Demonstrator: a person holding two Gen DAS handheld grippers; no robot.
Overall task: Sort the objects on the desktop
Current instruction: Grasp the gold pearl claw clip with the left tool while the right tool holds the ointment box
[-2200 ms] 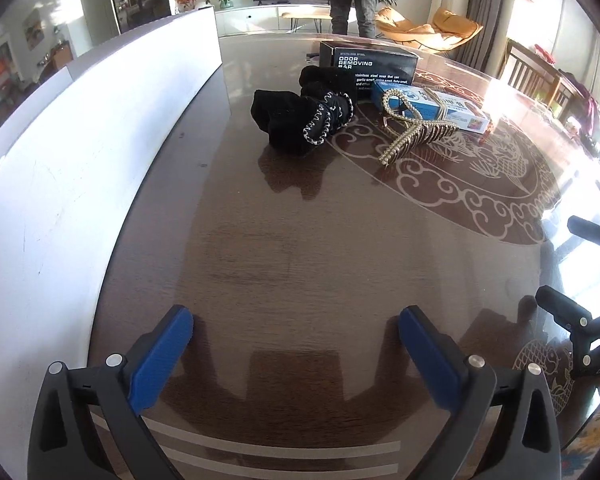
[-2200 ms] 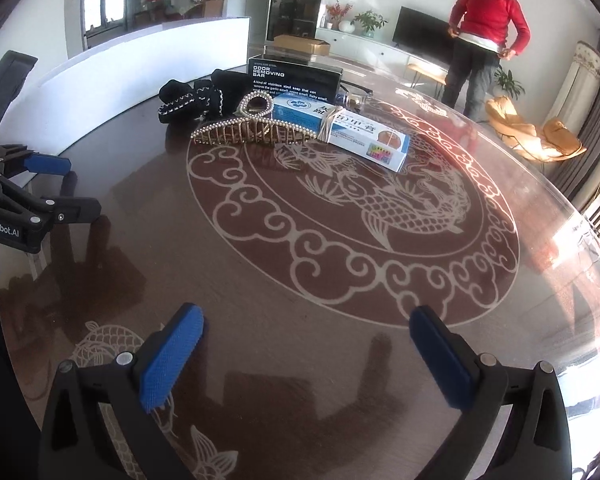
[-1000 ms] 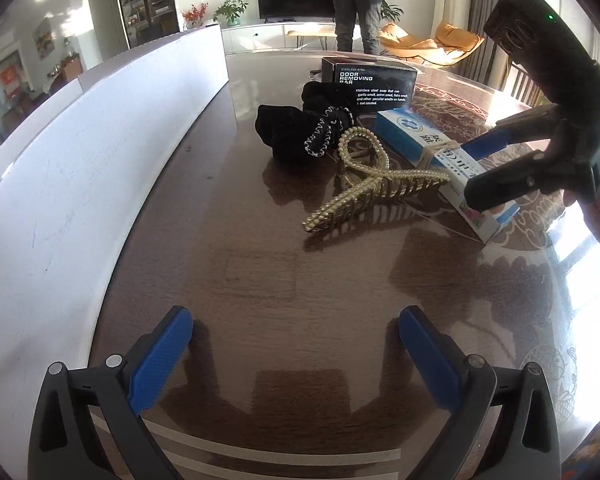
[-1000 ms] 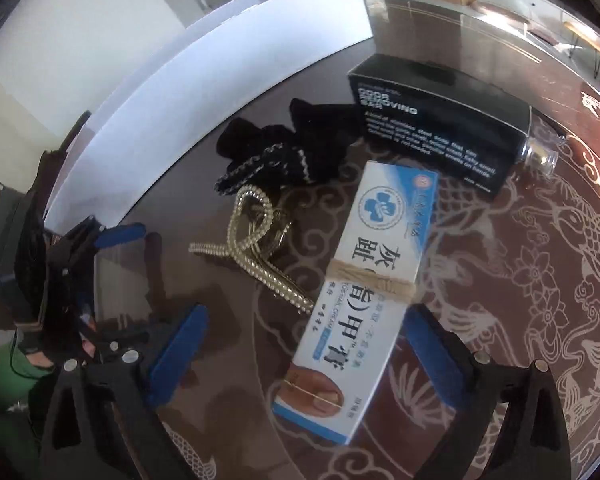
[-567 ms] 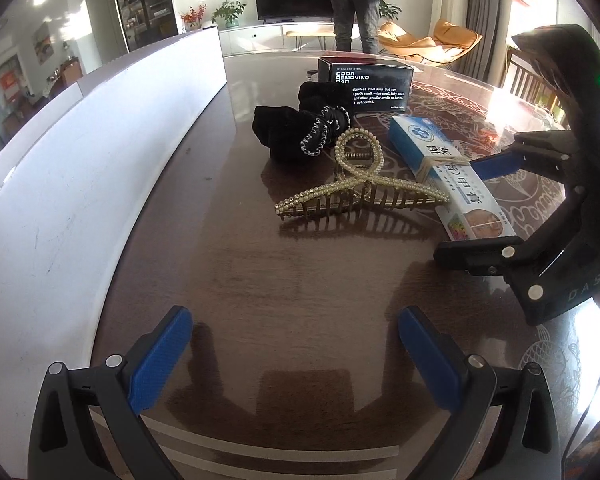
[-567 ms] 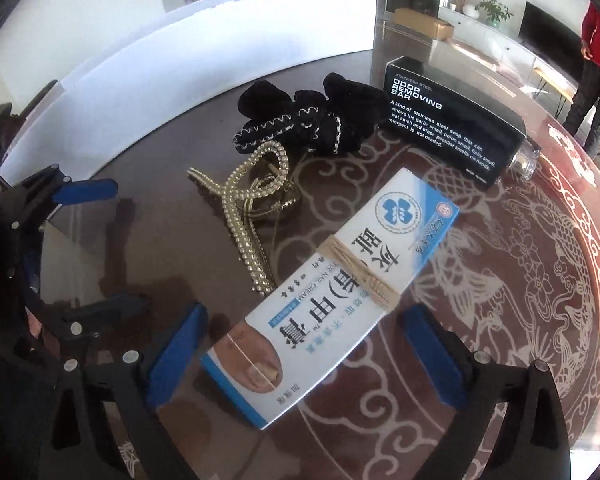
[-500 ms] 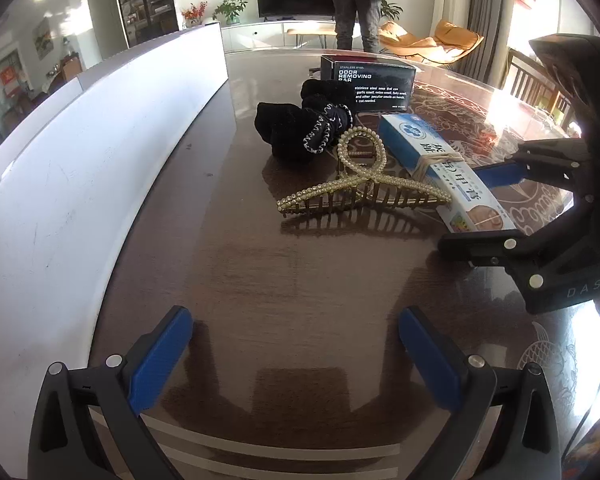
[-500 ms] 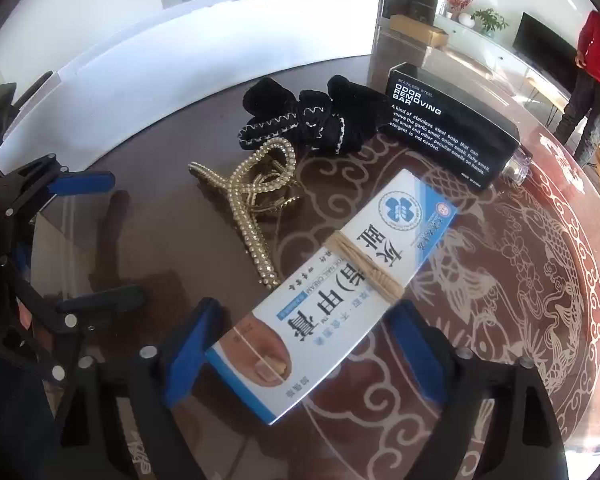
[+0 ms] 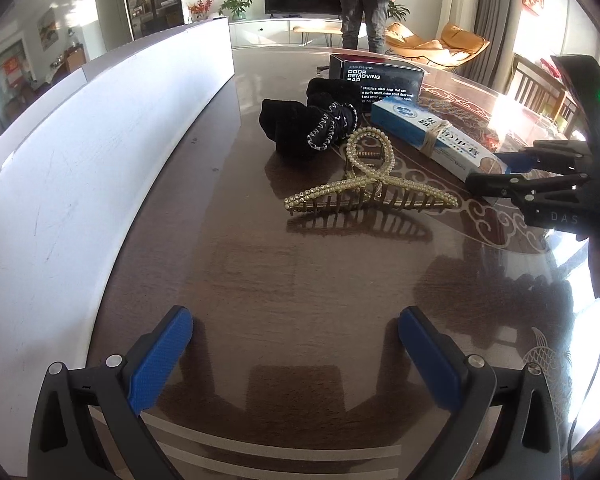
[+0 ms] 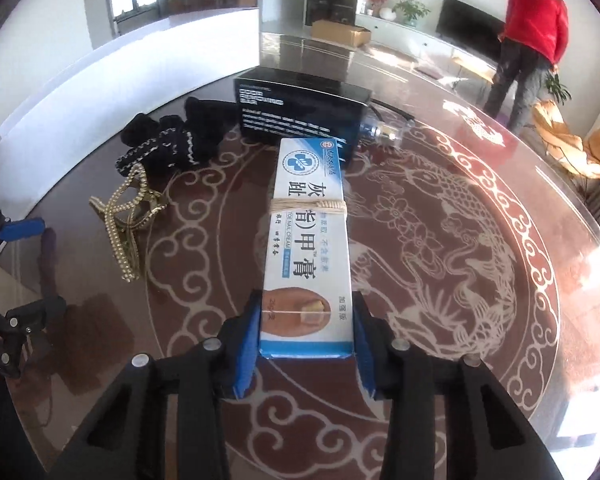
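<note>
A blue-and-white toe nail cream box [image 10: 308,240] with a rubber band round it lies on the glass table top [image 10: 440,280]. My right gripper [image 10: 306,298] has the box's near end between its blue pads; the jaws are closing and the pads touch both long sides. In the left wrist view the same box [image 9: 432,140] runs into my right gripper [image 9: 488,168] at the right. My left gripper [image 9: 294,320] stands open over bare table, nothing between its fingers. A pearl hair claw [image 9: 370,192] and a black scrunchie [image 9: 304,128] lie ahead of it.
A black odor-removing-bar box [image 10: 300,116] stands just beyond the cream box, with a small clear bottle [image 10: 384,130] behind it. A white board [image 9: 80,160] walls the table's left side. A person in a red top [image 10: 532,40] stands far behind the table.
My right gripper has swung in line with the cream box and its jaws have narrowed from wide apart onto the box's near end. The left gripper has not moved.
</note>
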